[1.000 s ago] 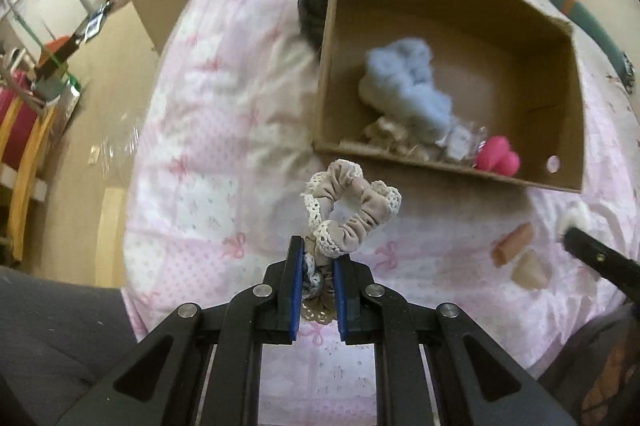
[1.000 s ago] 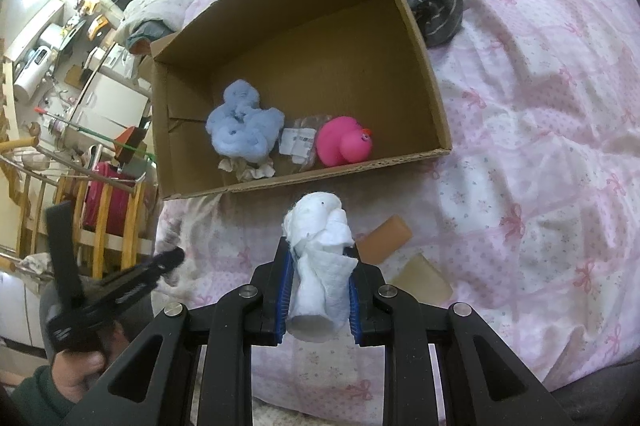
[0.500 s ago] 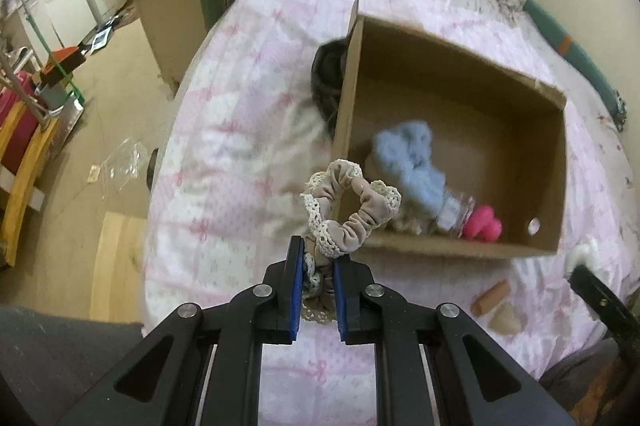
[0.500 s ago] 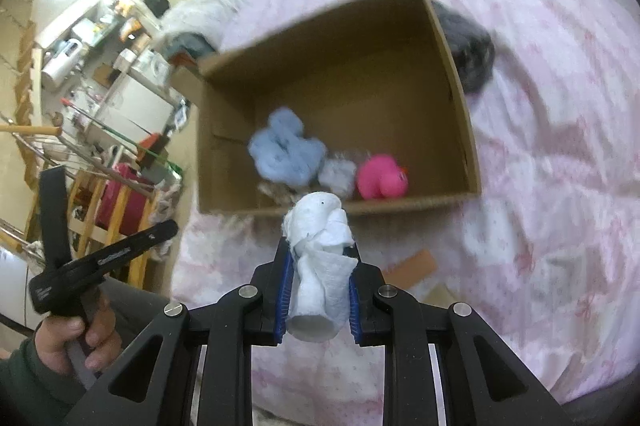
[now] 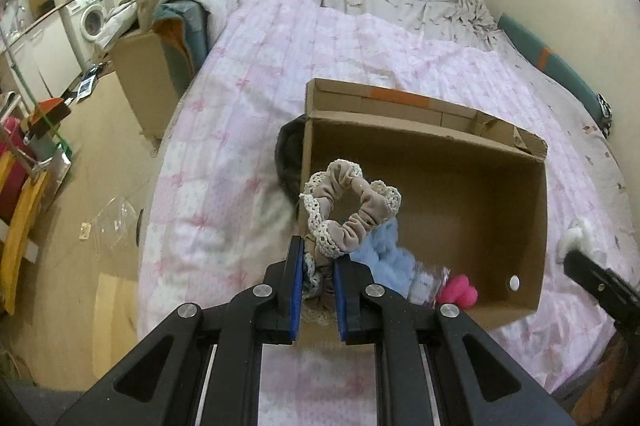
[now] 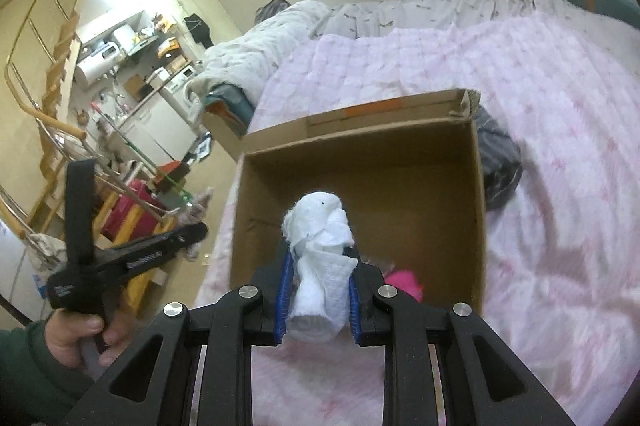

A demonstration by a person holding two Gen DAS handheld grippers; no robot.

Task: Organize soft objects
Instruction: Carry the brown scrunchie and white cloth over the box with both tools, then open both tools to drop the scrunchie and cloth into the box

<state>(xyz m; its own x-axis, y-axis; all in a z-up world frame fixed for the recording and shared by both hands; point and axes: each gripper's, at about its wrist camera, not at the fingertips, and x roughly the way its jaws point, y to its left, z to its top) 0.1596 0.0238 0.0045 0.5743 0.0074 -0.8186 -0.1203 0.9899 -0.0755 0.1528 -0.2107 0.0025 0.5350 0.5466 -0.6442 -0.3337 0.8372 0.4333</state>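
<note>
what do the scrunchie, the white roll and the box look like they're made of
Scrunchie: matte beige fabric, gathered into soft folds, probably velvety, edged with cream openwork lace.
White roll: soft white cloth, likely a knit or quilted weave; a faint grid texture shows.
Box: plain brown corrugated cardboard, matte, with raw cut edges and folded flaps.

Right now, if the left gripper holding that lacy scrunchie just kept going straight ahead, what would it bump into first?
Probably the cardboard box: the left gripper, shut on the scrunchie, points at its near-left corner, likely meeting the blue fluffy item inside. Depth is unclear.
</note>
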